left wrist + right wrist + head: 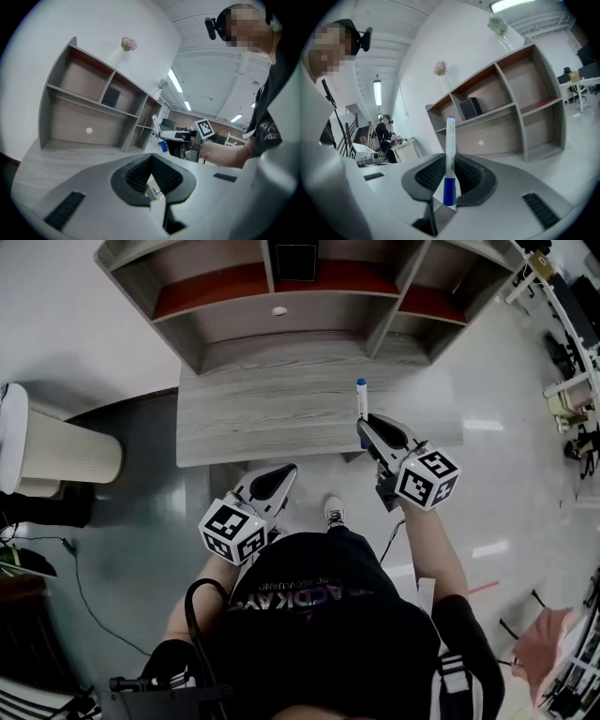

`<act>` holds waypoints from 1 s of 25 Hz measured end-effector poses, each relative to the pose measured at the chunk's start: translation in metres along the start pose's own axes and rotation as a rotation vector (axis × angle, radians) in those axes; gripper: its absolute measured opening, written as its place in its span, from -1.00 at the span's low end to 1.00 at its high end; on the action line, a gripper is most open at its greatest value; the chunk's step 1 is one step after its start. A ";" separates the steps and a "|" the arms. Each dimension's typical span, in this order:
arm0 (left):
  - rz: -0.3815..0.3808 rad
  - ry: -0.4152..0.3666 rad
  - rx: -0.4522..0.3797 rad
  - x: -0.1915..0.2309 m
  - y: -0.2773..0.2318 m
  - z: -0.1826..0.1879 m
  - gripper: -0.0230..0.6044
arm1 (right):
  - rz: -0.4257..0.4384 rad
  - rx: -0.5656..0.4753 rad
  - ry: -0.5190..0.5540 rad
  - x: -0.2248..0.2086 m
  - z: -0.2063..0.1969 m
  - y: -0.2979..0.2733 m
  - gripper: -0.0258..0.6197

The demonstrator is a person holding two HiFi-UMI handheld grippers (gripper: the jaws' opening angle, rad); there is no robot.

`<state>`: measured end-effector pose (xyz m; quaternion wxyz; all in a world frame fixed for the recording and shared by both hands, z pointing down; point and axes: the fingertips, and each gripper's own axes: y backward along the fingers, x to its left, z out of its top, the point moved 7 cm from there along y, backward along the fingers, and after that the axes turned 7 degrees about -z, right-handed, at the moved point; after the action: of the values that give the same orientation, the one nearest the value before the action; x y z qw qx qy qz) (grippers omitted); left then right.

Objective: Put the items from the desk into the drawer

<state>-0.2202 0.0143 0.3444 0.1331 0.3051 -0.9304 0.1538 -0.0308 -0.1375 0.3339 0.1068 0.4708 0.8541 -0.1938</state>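
Note:
A white marker with a blue end (361, 396) stands upright in my right gripper (367, 427), which is shut on it over the desk's (262, 418) front right part. In the right gripper view the marker (450, 140) rises from between the ribbed pads (429, 176). My left gripper (284, 471) hangs just below the desk's front edge, shut with nothing in it; its tips (151, 158) meet. The left gripper view also catches the right gripper (176, 136) and marker (155, 123). No drawer shows in any view.
A shelf unit (281, 296) stands at the desk's back, with a black box (296, 259) in one bay. A small white round thing (279, 310) lies before it. A pale cylinder (56, 456) stands at left on the floor. The person's shoe (334, 510) is under the desk's edge.

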 end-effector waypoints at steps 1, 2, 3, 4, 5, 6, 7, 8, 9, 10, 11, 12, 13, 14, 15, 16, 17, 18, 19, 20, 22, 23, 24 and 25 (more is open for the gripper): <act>-0.015 0.001 -0.002 0.001 0.000 0.002 -0.89 | -0.008 -0.009 -0.006 0.006 0.000 0.006 -0.69; -0.031 -0.002 -0.003 0.002 -0.001 0.005 -0.89 | -0.016 -0.018 -0.010 0.012 0.000 0.011 -0.69; -0.048 -0.008 -0.003 0.002 -0.002 0.007 -0.89 | -0.025 -0.027 -0.014 0.017 0.000 0.017 -0.69; -0.068 -0.015 -0.002 0.002 -0.003 0.008 -0.89 | -0.035 -0.037 -0.018 0.022 -0.002 0.022 -0.69; -0.089 -0.023 -0.001 0.001 -0.004 0.010 -0.89 | -0.048 -0.047 -0.021 0.027 -0.003 0.029 -0.69; -0.111 -0.032 0.001 -0.001 -0.006 0.011 -0.89 | -0.062 -0.057 -0.024 0.032 -0.005 0.035 -0.69; -0.133 -0.039 0.002 -0.003 -0.007 0.012 -0.89 | -0.076 -0.066 -0.026 0.037 -0.007 0.042 -0.69; -0.153 -0.046 0.005 -0.005 -0.007 0.013 -0.89 | -0.092 -0.073 -0.027 0.042 -0.009 0.049 -0.69; -0.173 -0.052 0.008 -0.008 -0.007 0.013 -0.89 | -0.109 -0.081 -0.029 0.048 -0.011 0.056 -0.69; -0.192 -0.057 0.013 -0.011 -0.007 0.014 -0.89 | -0.126 -0.089 -0.034 0.053 -0.014 0.063 -0.69; -0.211 -0.062 0.018 -0.013 -0.006 0.013 -0.89 | -0.143 -0.098 -0.042 0.057 -0.017 0.070 -0.69; -0.231 -0.068 0.024 -0.014 -0.006 0.013 -0.89 | -0.162 -0.109 -0.050 0.062 -0.020 0.076 -0.69; -0.254 -0.077 0.030 -0.016 -0.007 0.012 -0.89 | -0.184 -0.121 -0.057 0.066 -0.024 0.082 -0.69; -0.280 -0.088 0.038 -0.017 -0.007 0.011 -0.89 | -0.209 -0.134 -0.063 0.070 -0.028 0.088 -0.69; -0.308 -0.098 0.048 -0.019 -0.008 0.009 -0.89 | -0.236 -0.148 -0.070 0.075 -0.032 0.095 -0.69; -0.335 -0.106 0.060 -0.021 -0.008 0.008 -0.89 | -0.262 -0.160 -0.077 0.080 -0.037 0.102 -0.69; -0.359 -0.112 0.071 -0.023 -0.009 0.006 -0.89 | -0.287 -0.170 -0.086 0.085 -0.042 0.108 -0.69; -0.379 -0.116 0.082 -0.026 -0.008 0.004 -0.89 | -0.309 -0.177 -0.096 0.089 -0.047 0.114 -0.69; -0.398 -0.118 0.092 -0.029 -0.008 0.001 -0.89 | -0.330 -0.183 -0.107 0.093 -0.053 0.120 -0.69; -0.415 -0.119 0.100 -0.032 -0.008 -0.001 -0.89 | -0.350 -0.187 -0.119 0.096 -0.059 0.126 -0.69; -0.446 -0.122 0.114 -0.041 -0.009 -0.003 -0.89 | -0.388 -0.192 -0.143 0.100 -0.069 0.140 -0.69; -0.460 -0.124 0.121 -0.045 -0.010 -0.005 -0.89 | -0.405 -0.193 -0.154 0.102 -0.073 0.147 -0.69; -0.472 -0.127 0.128 -0.050 -0.010 -0.007 -0.89 | -0.420 -0.194 -0.164 0.103 -0.077 0.153 -0.69; -0.481 -0.129 0.135 -0.055 -0.011 -0.009 -0.89 | -0.433 -0.195 -0.172 0.104 -0.081 0.160 -0.69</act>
<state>-0.1695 0.0381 0.3363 0.0856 0.5351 -0.8251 0.1597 0.0487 0.0541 0.3321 0.1799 0.2461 0.9375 -0.1679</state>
